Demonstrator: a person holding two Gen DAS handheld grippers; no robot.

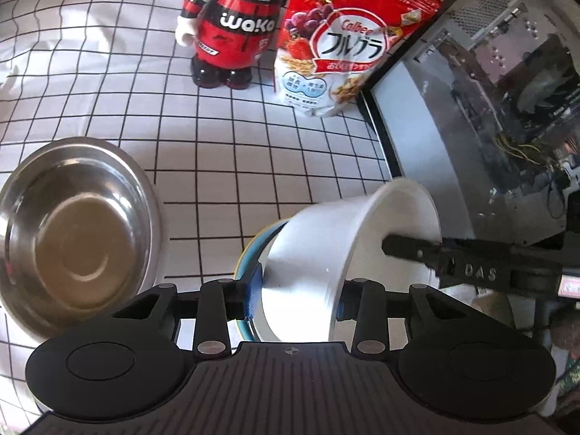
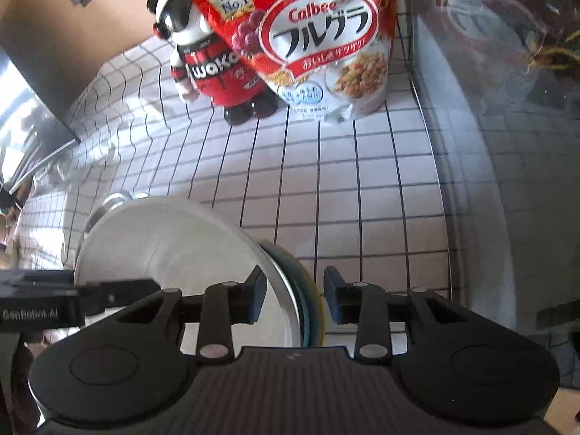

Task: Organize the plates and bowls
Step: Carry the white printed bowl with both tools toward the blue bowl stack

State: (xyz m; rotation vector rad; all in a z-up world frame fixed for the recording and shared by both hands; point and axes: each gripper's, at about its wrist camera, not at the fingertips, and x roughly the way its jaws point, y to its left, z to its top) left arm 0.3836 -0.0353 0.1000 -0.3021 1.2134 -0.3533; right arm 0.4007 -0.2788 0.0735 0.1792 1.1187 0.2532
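White bowl (image 1: pixel 348 250) tilts inside teal bowl (image 1: pixel 250 250).

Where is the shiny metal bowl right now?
In the left wrist view, the round stainless steel bowl sits at the left on the checked tablecloth, beside the tilted white bowl.

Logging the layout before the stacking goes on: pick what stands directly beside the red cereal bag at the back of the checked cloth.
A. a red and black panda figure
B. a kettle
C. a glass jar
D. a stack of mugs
A: the red and black panda figure stands upright right next to the cereal bag on the checked cloth, and the right wrist view shows the same pairing.
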